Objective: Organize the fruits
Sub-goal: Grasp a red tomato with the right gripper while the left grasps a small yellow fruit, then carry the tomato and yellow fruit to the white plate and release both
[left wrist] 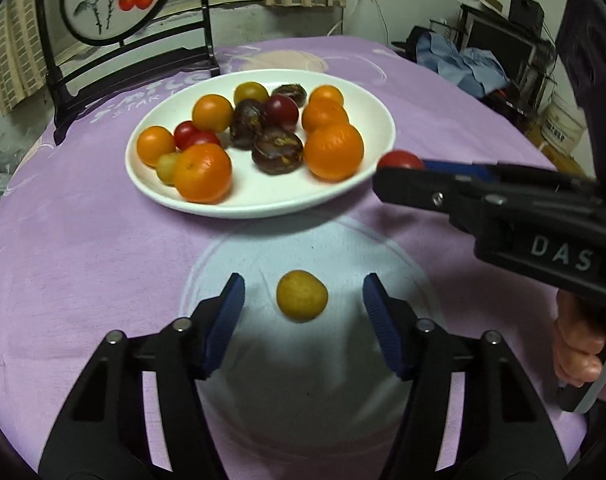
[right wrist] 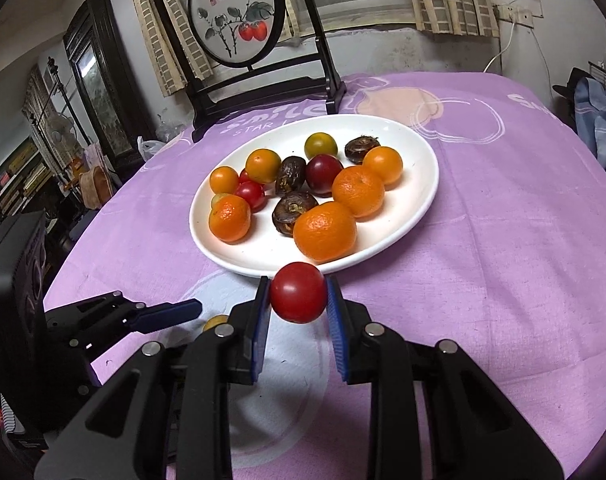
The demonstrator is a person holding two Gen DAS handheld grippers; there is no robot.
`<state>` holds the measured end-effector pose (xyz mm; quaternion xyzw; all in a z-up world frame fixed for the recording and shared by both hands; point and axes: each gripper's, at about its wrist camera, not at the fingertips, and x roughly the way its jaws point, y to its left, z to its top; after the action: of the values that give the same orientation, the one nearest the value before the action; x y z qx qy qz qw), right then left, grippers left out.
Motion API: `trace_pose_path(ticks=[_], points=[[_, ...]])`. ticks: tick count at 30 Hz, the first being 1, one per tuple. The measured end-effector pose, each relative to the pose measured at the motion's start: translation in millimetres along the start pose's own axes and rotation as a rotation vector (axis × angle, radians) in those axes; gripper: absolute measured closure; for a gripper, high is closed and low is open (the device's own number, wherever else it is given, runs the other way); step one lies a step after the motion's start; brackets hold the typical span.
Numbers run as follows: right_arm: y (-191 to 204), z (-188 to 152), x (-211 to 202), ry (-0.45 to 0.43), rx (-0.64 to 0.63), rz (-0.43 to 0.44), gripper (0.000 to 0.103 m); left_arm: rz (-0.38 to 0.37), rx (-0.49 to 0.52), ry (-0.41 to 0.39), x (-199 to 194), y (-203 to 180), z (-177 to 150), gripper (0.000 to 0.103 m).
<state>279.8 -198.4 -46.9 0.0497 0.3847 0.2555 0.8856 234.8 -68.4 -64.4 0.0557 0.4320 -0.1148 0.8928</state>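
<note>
A white plate point(left wrist: 191, 204) on the purple tablecloth holds several oranges, red and yellow-green tomatoes and dark chestnuts; it also shows in the right wrist view point(right wrist: 423, 204). A yellow tomato point(left wrist: 301, 296) lies on the cloth between the fingers of my left gripper point(left wrist: 303, 300), which is open and apart from it. My right gripper point(right wrist: 298, 298) is shut on a red tomato point(right wrist: 298, 292) just in front of the plate's near rim. In the left wrist view the right gripper point(left wrist: 399, 168) comes in from the right with the red tomato point(left wrist: 400, 160).
A black-framed round painting on a stand point(right wrist: 239, 28) sits at the table's far edge behind the plate. The purple cloth point(right wrist: 503, 260) stretches right of the plate. Room clutter and shelves lie beyond the table.
</note>
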Motion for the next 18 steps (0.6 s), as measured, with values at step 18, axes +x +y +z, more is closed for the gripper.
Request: trace_pose_path(ticks=[18], points=[[-6, -2, 1, -0.002, 0.018, -0.026, 0.075, 0.014, 0.003, 0.026, 14, 0, -4, 0.075]])
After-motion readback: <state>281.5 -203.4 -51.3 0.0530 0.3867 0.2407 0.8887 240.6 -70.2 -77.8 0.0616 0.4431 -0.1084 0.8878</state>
